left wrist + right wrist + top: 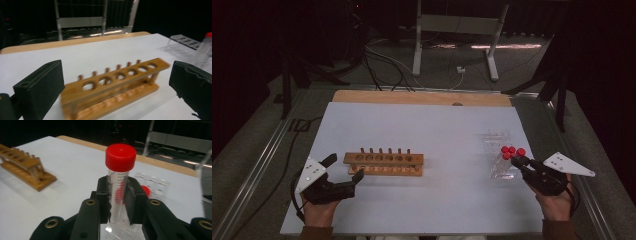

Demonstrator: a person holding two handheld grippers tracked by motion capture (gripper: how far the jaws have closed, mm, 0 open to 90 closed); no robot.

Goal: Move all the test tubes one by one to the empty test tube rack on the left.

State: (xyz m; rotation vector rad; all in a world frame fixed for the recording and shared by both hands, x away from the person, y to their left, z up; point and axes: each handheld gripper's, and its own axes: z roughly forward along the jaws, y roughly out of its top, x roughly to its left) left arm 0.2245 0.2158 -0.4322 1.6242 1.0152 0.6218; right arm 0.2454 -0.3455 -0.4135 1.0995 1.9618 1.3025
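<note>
My right gripper (118, 195) is shut on a clear graduated tube (117, 185) with a red screw cap (120, 157), held upright above the white table. In the high view this gripper (519, 161) is at the right, beside a clear plastic rack (501, 170) where red-capped tubes (512, 149) stand. At the left, my left gripper (345, 168) is open, its jaws wide apart with nothing between the pads. It points at the left end of a wooden tube rack (383, 164). The wooden rack (112, 85) has a row of empty holes.
The white table top (432, 125) has a wooden strip along its far edge (422, 97). A metal frame stand (457, 30) and cables lie on the floor beyond. The clear rack (185, 42) shows blurred at the right of the left gripper view.
</note>
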